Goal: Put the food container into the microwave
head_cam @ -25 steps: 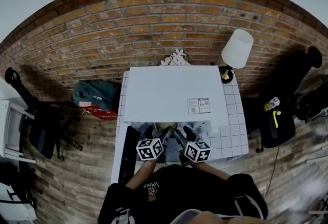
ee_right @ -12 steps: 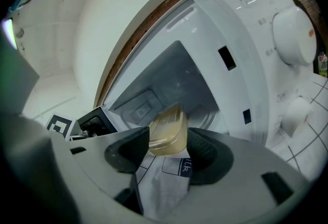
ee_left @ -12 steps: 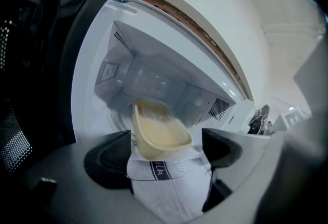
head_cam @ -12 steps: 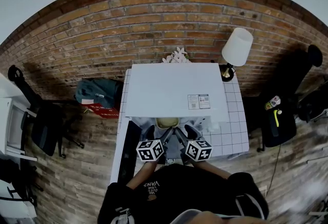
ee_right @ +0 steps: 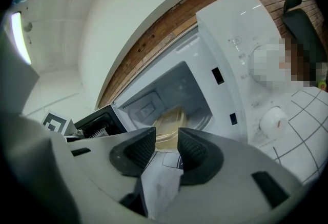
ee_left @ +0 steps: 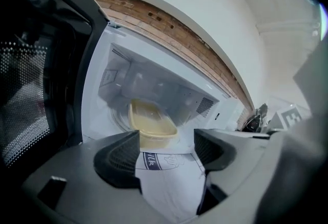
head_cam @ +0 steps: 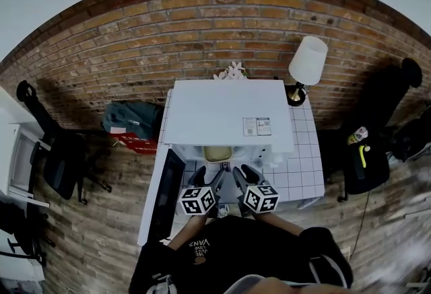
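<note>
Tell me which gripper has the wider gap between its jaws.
The left gripper: its jaws stand well apart, while those of the right gripper are nearer together. Both pairs have just been closing, with nothing between them.

- Head cam looked steeply down onto the microwave from well above.
- Both gripper views sat close and low, sharing its open cavity from left and right.

Even, soft daylight, strong fisheye bending at edges, blurred lower-right corner.
</note>
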A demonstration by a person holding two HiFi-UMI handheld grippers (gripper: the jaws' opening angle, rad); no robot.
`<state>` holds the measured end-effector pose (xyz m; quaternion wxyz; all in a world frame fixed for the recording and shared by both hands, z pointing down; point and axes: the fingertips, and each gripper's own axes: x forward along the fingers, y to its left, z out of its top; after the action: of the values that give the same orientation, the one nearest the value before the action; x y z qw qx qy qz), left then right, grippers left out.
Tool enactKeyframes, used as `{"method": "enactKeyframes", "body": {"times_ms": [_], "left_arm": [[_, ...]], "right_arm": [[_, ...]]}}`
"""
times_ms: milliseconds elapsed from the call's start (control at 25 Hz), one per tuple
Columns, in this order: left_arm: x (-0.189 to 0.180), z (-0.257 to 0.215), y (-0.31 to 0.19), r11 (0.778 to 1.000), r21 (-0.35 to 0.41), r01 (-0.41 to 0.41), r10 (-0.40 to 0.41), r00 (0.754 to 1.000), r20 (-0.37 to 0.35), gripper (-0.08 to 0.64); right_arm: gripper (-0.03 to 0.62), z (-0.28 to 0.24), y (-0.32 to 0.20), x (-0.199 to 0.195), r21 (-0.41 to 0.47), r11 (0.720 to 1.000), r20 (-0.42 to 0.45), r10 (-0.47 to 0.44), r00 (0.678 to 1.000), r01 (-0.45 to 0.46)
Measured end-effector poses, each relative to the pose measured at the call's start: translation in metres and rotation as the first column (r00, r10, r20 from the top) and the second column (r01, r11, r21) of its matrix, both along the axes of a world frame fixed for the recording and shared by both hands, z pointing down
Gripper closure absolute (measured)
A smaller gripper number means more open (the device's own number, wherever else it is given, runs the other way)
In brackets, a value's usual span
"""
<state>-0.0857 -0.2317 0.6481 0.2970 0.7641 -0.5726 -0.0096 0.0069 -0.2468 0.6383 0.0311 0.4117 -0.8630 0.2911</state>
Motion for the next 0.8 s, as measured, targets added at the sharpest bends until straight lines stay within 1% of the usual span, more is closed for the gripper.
{"method": "enactKeyframes", "body": {"times_ms": [80, 320, 600, 800], "left_arm": [[0.002, -0.004, 0.008, 1.0, 0.016, 0.01, -0.01, 1.0, 0.009, 0.275], [0.013, -0.013, 0.03, 0.998, 0.051, 0.03, -0.032, 0.999, 0.033, 0.397], [0.029, -0.017, 0.058, 0.997, 0.069, 0.039, -0.042, 0.998, 0.038, 0.504], [0.041, -0.019, 0.075, 0.996, 0.079, 0.049, -0.051, 0.998, 0.031, 0.53]], "right_arm": [[0.474, -0.002, 0.006, 0.004, 0.005, 1.0, 0.002, -0.003, 1.0, 0.003], [0.522, -0.006, 0.026, 0.015, 0.015, 1.0, 0.007, -0.019, 1.0, 0.019], [0.555, -0.006, 0.049, 0.032, 0.019, 1.0, 0.013, -0.021, 1.0, 0.021], [0.568, -0.01, 0.062, 0.044, 0.032, 0.999, 0.016, -0.019, 1.0, 0.018]]}}
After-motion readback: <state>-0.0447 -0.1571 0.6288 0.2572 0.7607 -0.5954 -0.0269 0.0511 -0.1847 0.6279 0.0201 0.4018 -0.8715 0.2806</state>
